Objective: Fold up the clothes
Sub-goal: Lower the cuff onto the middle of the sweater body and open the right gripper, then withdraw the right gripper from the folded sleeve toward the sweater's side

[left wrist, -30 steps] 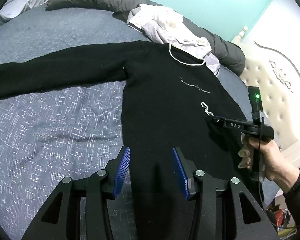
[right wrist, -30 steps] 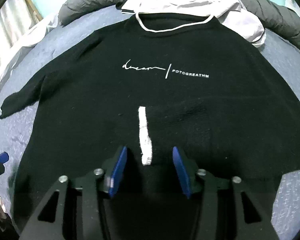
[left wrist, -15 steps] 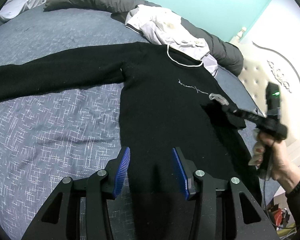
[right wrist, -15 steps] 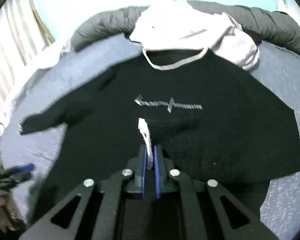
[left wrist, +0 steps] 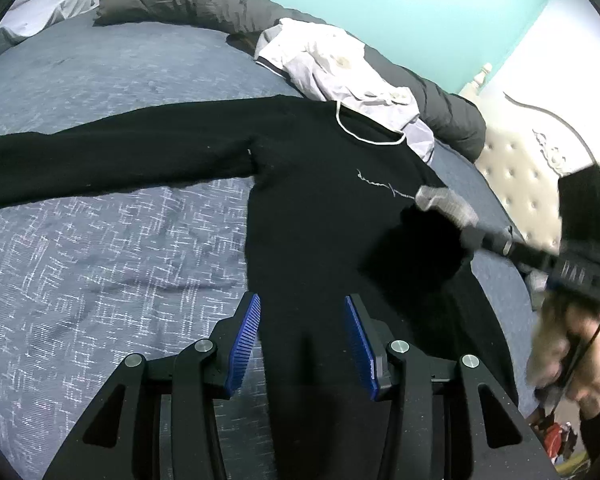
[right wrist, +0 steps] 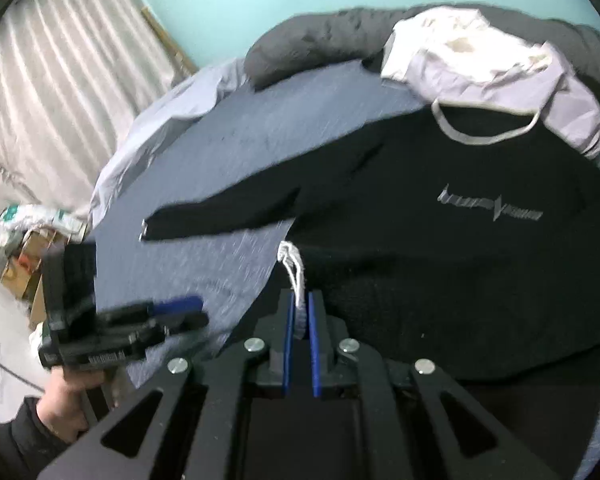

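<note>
Black sweater [left wrist: 324,216] lay flat on blue-grey bedspread [left wrist: 100,260], one sleeve [left wrist: 112,160] stretched out sideways. Chest print was thin cursive script plus small block letters, too blurry and tiny to read tbh. White trim round neckline [left wrist: 364,136]. Right gripper [right wrist: 299,316] had just been closing, jaws now clamped on sweater's white-edged cuff [right wrist: 294,268], lifted off sweater body. Left gripper [left wrist: 306,344] hung over hem, blue pads apart, nothing pinched. Pale shirt [left wrist: 340,68] heaped behind collar, against grey pillow [left wrist: 188,4].
</note>
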